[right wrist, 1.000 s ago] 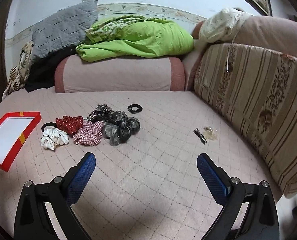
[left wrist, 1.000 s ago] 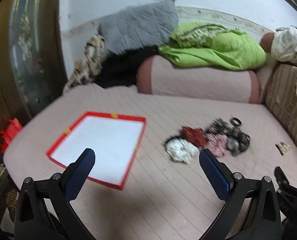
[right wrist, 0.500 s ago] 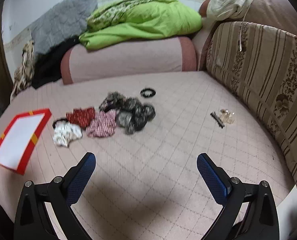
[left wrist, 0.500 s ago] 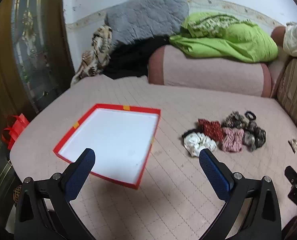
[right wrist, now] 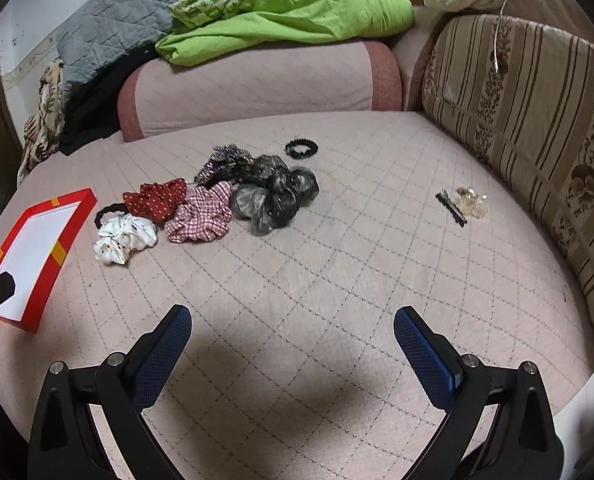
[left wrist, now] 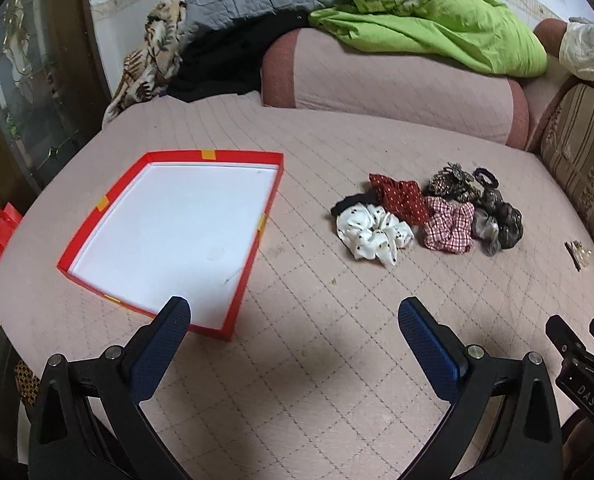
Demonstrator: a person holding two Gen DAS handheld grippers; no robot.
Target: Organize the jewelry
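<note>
The scrunchies (left wrist: 425, 212) are heaped on the bed (left wrist: 317, 344), ahead and right of the left tongs (left wrist: 293, 332), ahead and left of the right tongs (right wrist: 293, 340). Both tongs are spread and empty. The tray (left wrist: 273, 184), bare inside, is set ahead-left of the left tongs, presumably to receive them. Clips (right wrist: 461, 204) lie apart, ahead-right of the right tongs.

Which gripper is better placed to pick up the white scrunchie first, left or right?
Left, probably. The left gripper hangs open between the red tray and the white scrunchie, so the carry is short. The right gripper sits farther from the tray.
</note>
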